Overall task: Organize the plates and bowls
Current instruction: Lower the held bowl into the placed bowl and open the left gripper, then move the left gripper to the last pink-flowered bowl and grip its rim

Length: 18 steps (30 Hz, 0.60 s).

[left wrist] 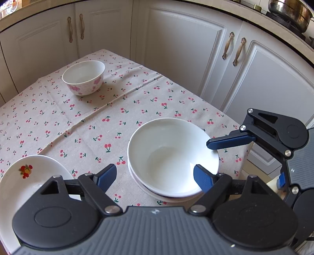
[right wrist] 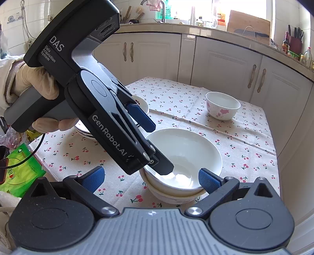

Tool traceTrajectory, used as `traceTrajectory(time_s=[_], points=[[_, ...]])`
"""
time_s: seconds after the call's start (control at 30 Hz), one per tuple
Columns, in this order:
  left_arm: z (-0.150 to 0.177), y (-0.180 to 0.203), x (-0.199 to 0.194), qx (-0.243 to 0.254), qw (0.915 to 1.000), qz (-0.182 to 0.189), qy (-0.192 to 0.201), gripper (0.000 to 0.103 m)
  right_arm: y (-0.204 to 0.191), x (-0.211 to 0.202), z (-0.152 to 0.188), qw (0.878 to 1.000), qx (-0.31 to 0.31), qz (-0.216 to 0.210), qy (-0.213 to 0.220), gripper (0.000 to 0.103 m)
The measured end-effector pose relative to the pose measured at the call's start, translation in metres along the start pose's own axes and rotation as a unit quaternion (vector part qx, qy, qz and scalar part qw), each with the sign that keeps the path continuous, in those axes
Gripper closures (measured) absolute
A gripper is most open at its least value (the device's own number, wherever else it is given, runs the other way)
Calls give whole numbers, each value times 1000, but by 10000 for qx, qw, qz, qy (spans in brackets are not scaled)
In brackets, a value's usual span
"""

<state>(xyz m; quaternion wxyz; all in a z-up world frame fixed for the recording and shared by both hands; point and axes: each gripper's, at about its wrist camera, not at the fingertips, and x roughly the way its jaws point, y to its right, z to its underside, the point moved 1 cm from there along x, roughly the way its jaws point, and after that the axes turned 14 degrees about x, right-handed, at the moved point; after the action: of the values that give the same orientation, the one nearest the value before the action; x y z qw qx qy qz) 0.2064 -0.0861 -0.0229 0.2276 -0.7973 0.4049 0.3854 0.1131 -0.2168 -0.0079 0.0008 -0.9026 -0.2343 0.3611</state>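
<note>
Two plain white bowls [left wrist: 172, 157] sit nested on the cherry-print tablecloth [left wrist: 94, 121]. My left gripper [left wrist: 155, 178] is open and straddles the top bowl's near rim: one finger [right wrist: 162, 166] hangs inside the bowl and the other [right wrist: 141, 115] outside, neither pressing. My right gripper [right wrist: 151, 178] stands wide open in front of the stack [right wrist: 184, 157], holding nothing, with one finger [left wrist: 229, 141] above the bowl's right rim. A pink-flowered bowl [left wrist: 84, 77] [right wrist: 222, 106] stands alone at the far side. A fruit-print plate [left wrist: 25, 176] lies at the near left.
A stack of plates [right wrist: 84, 129] lies partly hidden behind the left gripper, which a gloved hand [right wrist: 37, 86] holds. White cabinet doors [left wrist: 180, 51] stand close behind the table. A green packet [right wrist: 21, 168] lies off the table's left edge. A metal pot [left wrist: 290, 11] sits on the counter.
</note>
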Motion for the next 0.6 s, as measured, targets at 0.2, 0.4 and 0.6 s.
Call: traceTrajectory(time_s=[0.2,0.4,0.6], points=[[-3,-5,-11,24,9998,-129,149,14,6,-9,-6,9996,-50,198,174,0],[-10,-20,-16,-31,9994,-234,269,11,23,-13,-22,9984,-70,446,338,0],[-26,-43,-15,-105,9984,-404,388,6,48,-8,-47,9970,-87,614,458,0]])
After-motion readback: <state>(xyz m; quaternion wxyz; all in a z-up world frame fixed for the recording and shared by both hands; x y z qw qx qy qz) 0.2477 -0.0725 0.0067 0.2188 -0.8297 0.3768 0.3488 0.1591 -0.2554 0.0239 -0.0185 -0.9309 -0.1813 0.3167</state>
